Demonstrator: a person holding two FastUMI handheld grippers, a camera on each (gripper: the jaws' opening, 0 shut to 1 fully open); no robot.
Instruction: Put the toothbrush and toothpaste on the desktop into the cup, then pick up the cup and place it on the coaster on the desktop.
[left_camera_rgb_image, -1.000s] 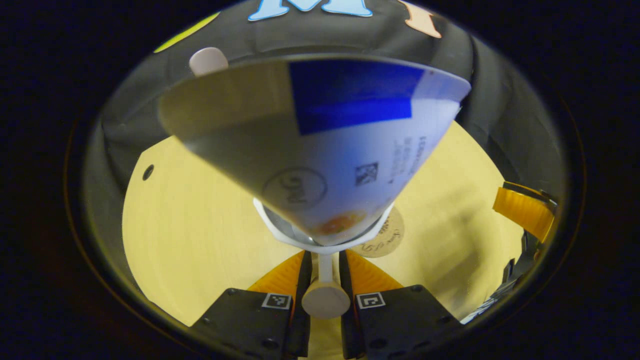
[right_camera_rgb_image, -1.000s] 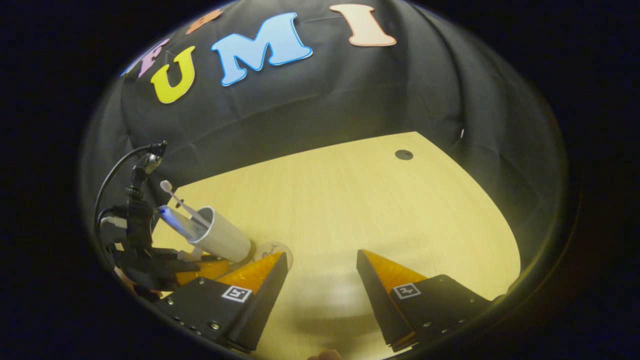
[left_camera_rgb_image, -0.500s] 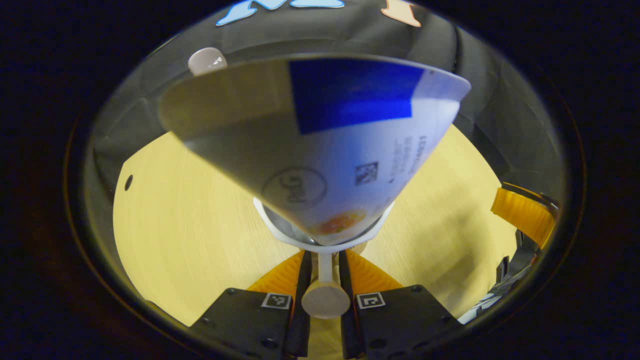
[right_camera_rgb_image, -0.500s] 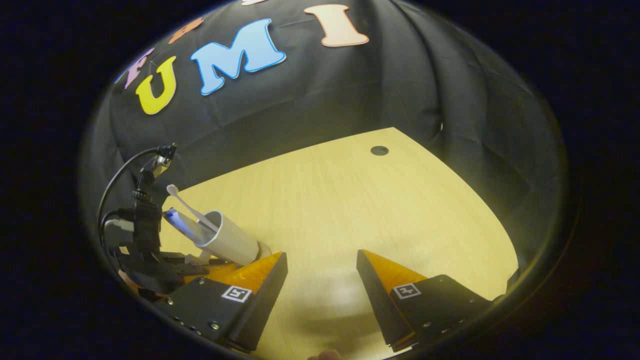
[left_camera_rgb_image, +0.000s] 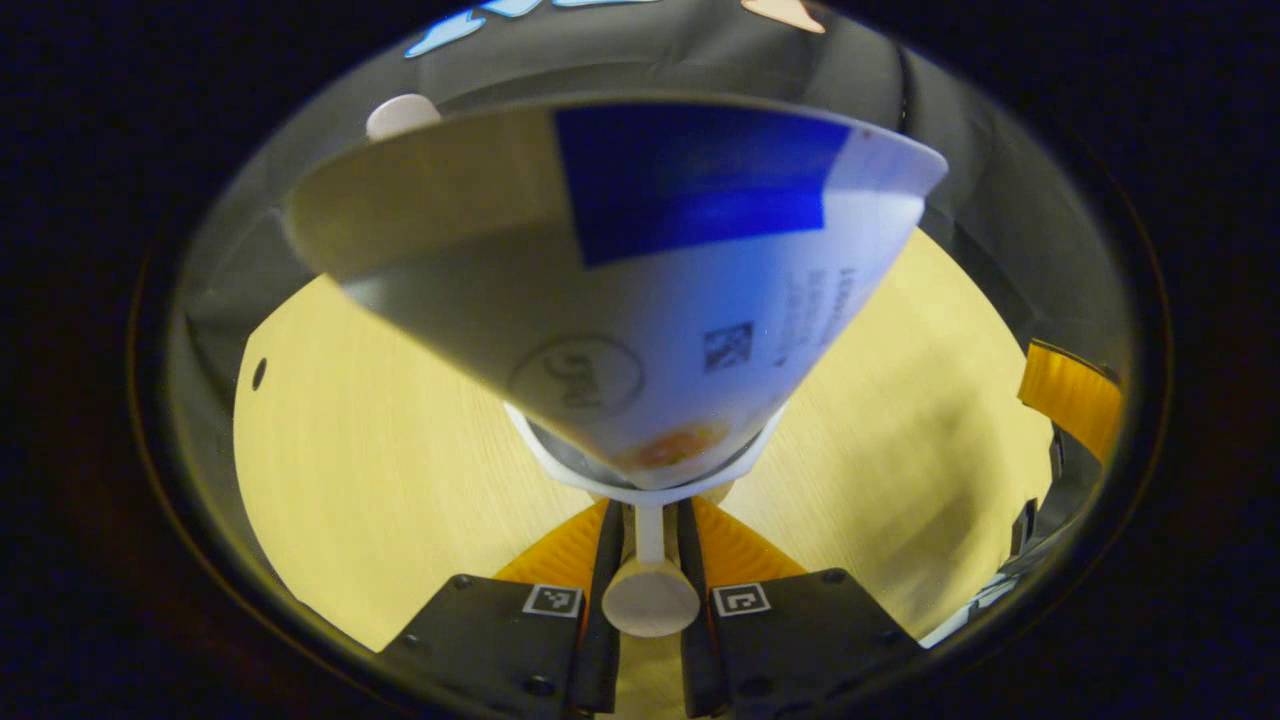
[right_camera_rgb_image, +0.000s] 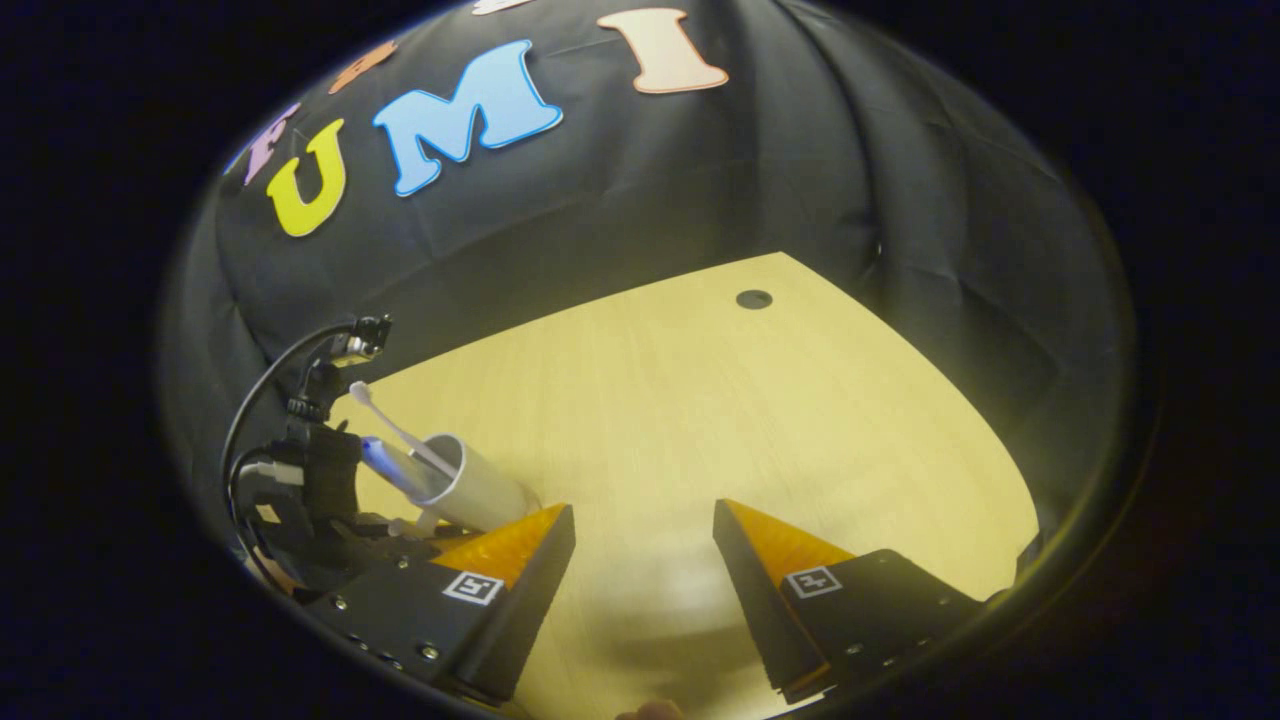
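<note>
Cup (right_camera_rgb_image: 475, 490): white, cylindrical; in the right gripper view its long axis leans, open mouth toward the upper left, base toward the table near the right tool's own left finger.
Cup handle (left_camera_rgb_image: 650, 545): thin white bar with a round end, running straight back between the left tool's fingers.
Toothpaste (left_camera_rgb_image: 640, 270): wide crimped end fans out of the cup mouth toward the camera; blue band at top, white printed body narrowing down into the cup.
Toothbrush (right_camera_rgb_image: 395, 428): thin white stick rising from the cup mouth, head at upper left; a rounded white end (left_camera_rgb_image: 402, 112) peeks over the tube's edge.
Left tool (left_camera_rgb_image: 650, 520): clenched, both fingers pressed on the cup handle.
Right tool (right_camera_rgb_image: 645, 520): released, fingers wide apart, nothing between them, low over the table.
Table (right_camera_rgb_image: 720, 420): pale wood, broad bare surface ahead of the right tool; far edges meet the black cloth wall.
Hole (right_camera_rgb_image: 753, 299): small dark round opening near the table's far corner.
Coaster: cannot tell where it lies.
</note>
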